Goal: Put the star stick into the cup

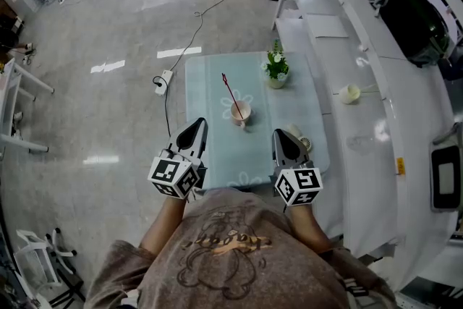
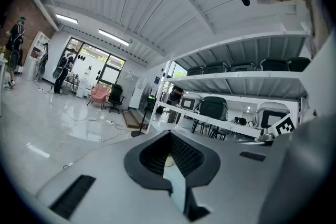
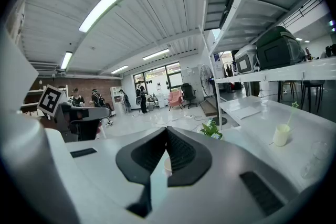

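So the biggest thing here is the pale blue table point(image 1: 210, 83) right in front of the person, with a long white counter point(image 1: 325, 25) running along its right side. Both tools sit low at the near edge of the table: the left gripper point(image 1: 196, 129) and right gripper point(image 1: 284, 139) each have their jaws pressed together at the tips with nothing between them, and each one's own view confirms that. A small potted plant point(image 1: 275, 67) stands at the far right of the table. Mid-table is the cup point(image 1: 241, 114), and the star stick point(image 1: 230, 92) is already in it, leaning up and to the left, so I'd say the job is basically done. Nothing else in that cup as far as I can make out. There's also a mug point(image 1: 297, 139) just beside the right gripper, contents hidden, and another cup point(image 1: 350, 93) over on the counter with its own pale stick. Handling-wise, that red stick looks thin, light and fairly stiff, so it'd probably swivel in a loose pinch; I'd grab mid-shaft, not the tip. The cup seems light too, easy to knock over.
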